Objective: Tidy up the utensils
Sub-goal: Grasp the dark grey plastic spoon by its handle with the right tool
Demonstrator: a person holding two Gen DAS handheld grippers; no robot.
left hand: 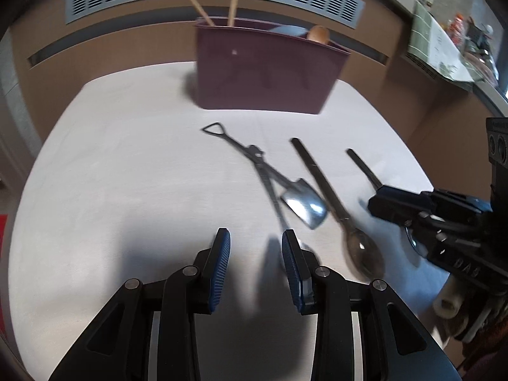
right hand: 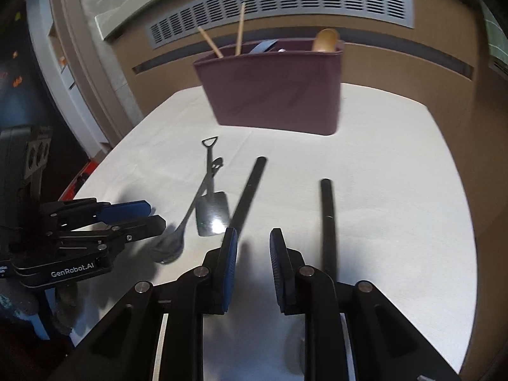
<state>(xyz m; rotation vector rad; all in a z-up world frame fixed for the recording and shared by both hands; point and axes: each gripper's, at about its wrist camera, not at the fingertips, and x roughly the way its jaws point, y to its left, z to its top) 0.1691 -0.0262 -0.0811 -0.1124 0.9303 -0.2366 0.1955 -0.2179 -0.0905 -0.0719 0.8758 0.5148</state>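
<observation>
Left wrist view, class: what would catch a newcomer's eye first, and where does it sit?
The maroon utensil holder at the table's far side, with wooden chopsticks and a wooden spoon poking out. Nearer, a shiny shovel-shaped spoon lies crossed with another utensil mid-table, a dark spoon to its right. The left gripper sits open in the foreground.

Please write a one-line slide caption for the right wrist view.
Right gripper open above table, four metal utensils before purple holder; left gripper nearby.
</observation>
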